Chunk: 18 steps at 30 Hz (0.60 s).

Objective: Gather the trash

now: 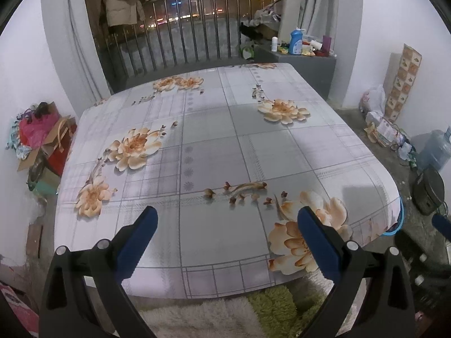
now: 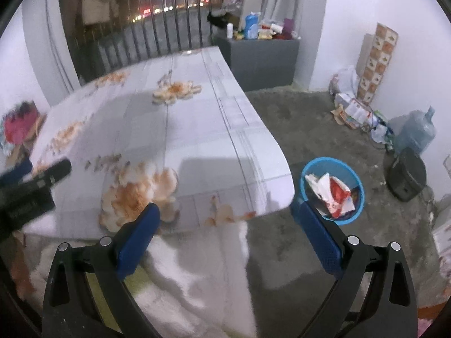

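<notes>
Both hand-held grippers gape wide and hold nothing: left gripper (image 1: 227,219) low over the floral-print tablecloth table (image 1: 214,146), right gripper (image 2: 225,215) at the table's corner. Only the right view shows the round blue plastic bin (image 2: 332,190) whole, lower right on the floor, with red-and-white crumpled wrappers (image 2: 334,193) inside; the left view shows just a sliver of its rim at the right, past the table edge. The right view is blurred.
</notes>
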{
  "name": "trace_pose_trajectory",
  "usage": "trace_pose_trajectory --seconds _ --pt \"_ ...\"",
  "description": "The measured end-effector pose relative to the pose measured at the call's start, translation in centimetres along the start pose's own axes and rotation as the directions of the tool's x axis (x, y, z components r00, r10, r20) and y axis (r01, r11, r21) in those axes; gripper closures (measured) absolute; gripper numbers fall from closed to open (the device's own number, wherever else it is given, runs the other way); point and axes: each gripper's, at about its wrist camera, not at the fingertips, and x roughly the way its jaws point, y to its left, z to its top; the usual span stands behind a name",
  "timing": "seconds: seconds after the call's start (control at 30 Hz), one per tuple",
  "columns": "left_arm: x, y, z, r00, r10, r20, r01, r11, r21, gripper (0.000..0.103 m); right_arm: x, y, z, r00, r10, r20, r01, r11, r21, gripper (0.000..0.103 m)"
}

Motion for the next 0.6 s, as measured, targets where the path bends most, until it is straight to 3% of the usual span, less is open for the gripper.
trace_pose_trajectory --seconds 0.37,0.6 --pt "0.3 -1.0 0.4 1.000 -0.014 -0.009 0.014 1.000 0.001 0.006 -0.1 -1.0 -0.2 1.000 -0.024 -0.014 0.023 1.000 -0.009 0.008" --pt "0.4 -0.3 0.5 1.000 -0.006 -0.012 0.005 0.999 -0.049 0.006 0.2 -1.2 0.0 1.000 -0.017 -0.018 0.017 1.000 -0.015 0.008"
